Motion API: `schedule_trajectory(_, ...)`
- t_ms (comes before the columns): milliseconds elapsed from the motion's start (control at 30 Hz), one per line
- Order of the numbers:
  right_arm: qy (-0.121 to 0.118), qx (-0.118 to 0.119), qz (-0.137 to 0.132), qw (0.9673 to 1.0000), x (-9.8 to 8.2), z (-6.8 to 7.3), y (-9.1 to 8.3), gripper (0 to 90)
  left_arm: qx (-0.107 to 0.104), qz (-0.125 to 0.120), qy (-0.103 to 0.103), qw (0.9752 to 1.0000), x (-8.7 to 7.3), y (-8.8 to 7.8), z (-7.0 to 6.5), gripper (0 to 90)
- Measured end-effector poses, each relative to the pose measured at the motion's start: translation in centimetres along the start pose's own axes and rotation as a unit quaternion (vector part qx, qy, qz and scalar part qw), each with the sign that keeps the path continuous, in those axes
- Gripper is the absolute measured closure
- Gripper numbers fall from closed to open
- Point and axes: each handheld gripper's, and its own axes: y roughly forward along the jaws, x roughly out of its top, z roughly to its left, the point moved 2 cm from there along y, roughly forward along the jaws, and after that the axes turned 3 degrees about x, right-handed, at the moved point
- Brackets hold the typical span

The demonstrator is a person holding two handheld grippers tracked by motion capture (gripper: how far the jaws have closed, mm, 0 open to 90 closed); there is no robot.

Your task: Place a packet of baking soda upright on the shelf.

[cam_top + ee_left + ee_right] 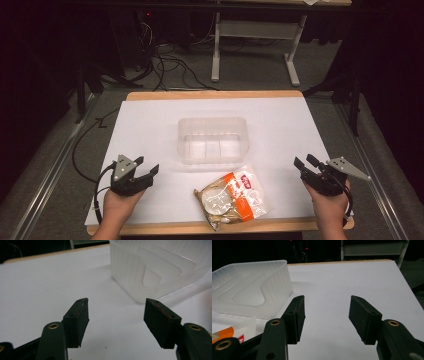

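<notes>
A clear plastic bin [213, 140] stands in the middle of the white table [150, 115]; it also shows at the upper right of the left gripper view [150, 267] and at the upper left of the right gripper view [249, 292]. A clear and orange snack bag [231, 197] lies flat in front of the bin, with its corner [229, 333] at the lower left of the right gripper view. My left gripper [146, 167] rests open at the front left, nothing between its jaws [116, 322]. My right gripper [305, 161] is open at the front right, jaws empty [327, 317].
The table's wooden edge [215, 94] runs along the back. Beyond it stand a grey metal frame [255, 40] and cables [165, 65] on the dark floor. Bare white surface lies on both sides of the bin.
</notes>
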Motion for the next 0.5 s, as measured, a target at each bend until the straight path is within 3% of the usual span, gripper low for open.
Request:
schedule_trajectory(133,-0.002,-0.004,0.007,1.0000,-0.2,0.1,0.0,47.1,0.004,-0.008,-0.005,1.0000,0.1,-0.1,0.6,36.4)
schedule_trajectory(200,0.001,-0.005,0.011,0.9999,-0.3,0.3,0.0,47.1,0.000,0.005,-0.008,1.0000,-0.4,0.2,0.9,36.5)
schedule_trajectory(500,-0.012,0.007,0.033,0.9994,-0.5,1.7,0.5,46.6,0.000,-0.003,-0.003,1.0000,-0.3,0.1,0.7,36.3)
